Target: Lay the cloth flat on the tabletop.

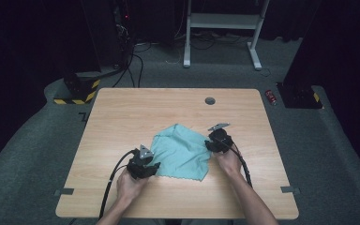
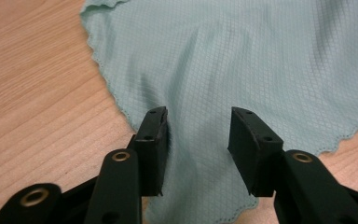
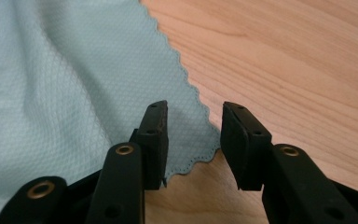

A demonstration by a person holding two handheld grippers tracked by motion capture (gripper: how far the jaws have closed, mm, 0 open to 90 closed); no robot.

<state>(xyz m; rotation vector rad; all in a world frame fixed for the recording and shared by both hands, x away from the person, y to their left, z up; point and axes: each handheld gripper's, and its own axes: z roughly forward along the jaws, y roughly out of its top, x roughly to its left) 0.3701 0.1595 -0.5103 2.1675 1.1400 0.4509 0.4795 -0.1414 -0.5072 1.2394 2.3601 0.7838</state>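
We have the cloth (image 1: 182,151) lying on the table (image 1: 122,117), between our two grippers. It spreads to the right of the left gripper (image 1: 153,165) and to the left of the right gripper (image 1: 209,143). In the left gripper view, a corner of the cloth (image 2: 242,70) runs under and between that gripper's parted jaws, with bare table (image 2: 32,93) to their left. In the right gripper view, a cloth (image 3: 51,84) corner lies between that gripper's parted jaws, the sheet stretching ahead and leftward, bare table (image 3: 298,70) ahead and to the right. Beyond both grippers, a small round hole (image 1: 210,101) sits near the table's far edge.
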